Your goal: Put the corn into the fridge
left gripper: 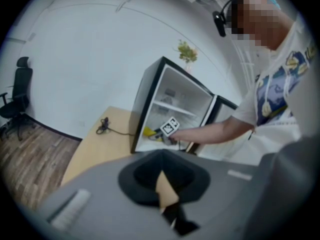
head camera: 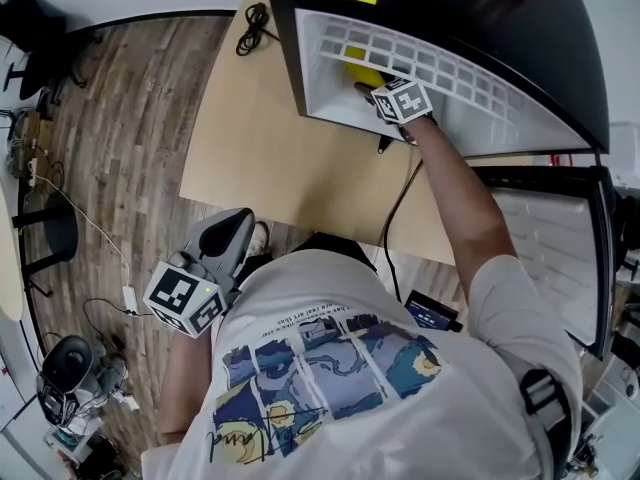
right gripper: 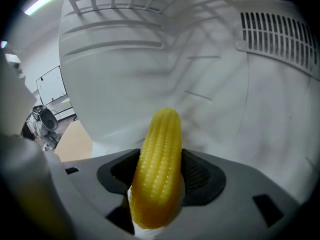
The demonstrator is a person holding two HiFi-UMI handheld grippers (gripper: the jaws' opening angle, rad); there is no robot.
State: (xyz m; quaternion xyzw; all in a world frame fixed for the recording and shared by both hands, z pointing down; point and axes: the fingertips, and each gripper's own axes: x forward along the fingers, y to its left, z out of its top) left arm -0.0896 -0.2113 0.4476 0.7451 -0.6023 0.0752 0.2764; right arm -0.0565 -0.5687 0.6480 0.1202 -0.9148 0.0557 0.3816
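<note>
The right gripper (head camera: pixel 375 88), clamped round the lower half of the corn (right gripper: pixel 159 164), reaches inside the open fridge (head camera: pixel 330 108), the cob's long axis pointing onward toward the back wall (the left gripper (head camera: pixel 235 230), closed on nothing, hangs well back).

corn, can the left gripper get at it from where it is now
Probably not: the left gripper hangs at the person's side, far from the fridge, where the right gripper clamps the corn.

Yellow corn (right gripper: pixel 159 169), upright, inside open fridge (head camera: pixel 322 80)
</note>
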